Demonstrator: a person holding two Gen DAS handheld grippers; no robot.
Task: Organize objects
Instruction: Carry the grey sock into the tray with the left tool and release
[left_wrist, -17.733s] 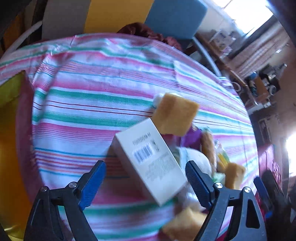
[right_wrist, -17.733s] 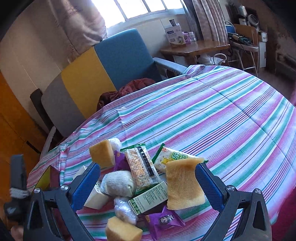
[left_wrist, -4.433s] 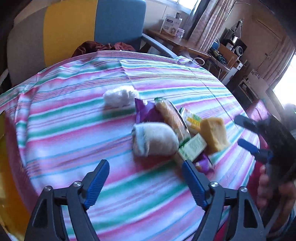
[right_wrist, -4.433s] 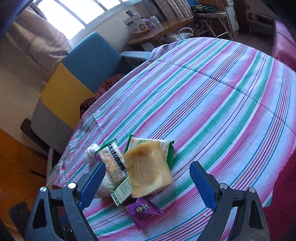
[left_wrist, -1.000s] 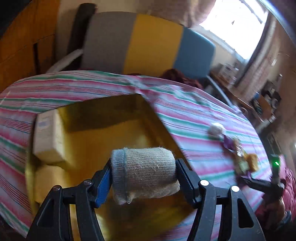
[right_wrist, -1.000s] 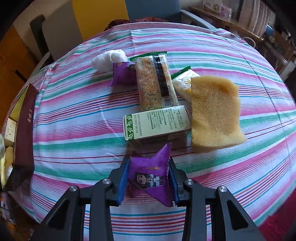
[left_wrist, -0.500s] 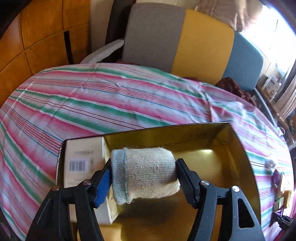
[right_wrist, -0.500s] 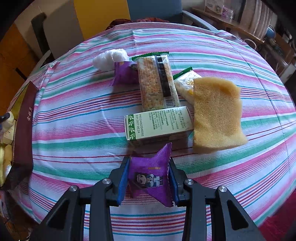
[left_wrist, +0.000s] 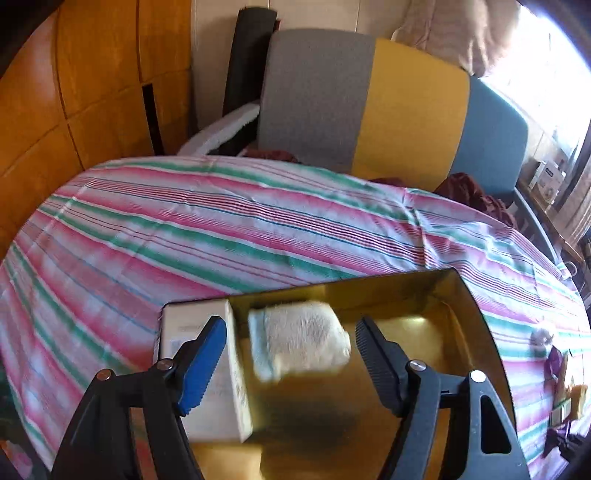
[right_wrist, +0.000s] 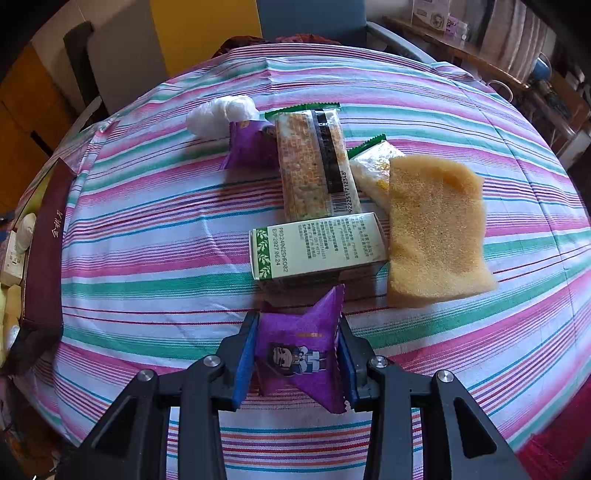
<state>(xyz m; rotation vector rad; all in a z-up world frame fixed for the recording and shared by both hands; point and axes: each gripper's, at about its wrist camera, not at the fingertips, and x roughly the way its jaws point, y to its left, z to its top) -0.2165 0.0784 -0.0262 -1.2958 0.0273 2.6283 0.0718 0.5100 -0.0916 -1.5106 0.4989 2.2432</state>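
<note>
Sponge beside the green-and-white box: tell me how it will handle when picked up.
The sponge looks porous with wavy edges, so it probably squashes under a gripper and weighs little. It lies flat and broad, so rolling seems unlikely. One edge lies over a snack packet, which may shift as it lifts.

A round table under a striped cloth carries a gold tray at nine o'clock; a green carton, sponge and snack packs cluster near centre.

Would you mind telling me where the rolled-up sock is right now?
In the left wrist view, the sock is inside the gold tray, between the open left gripper fingers, just right of the white box.
</note>
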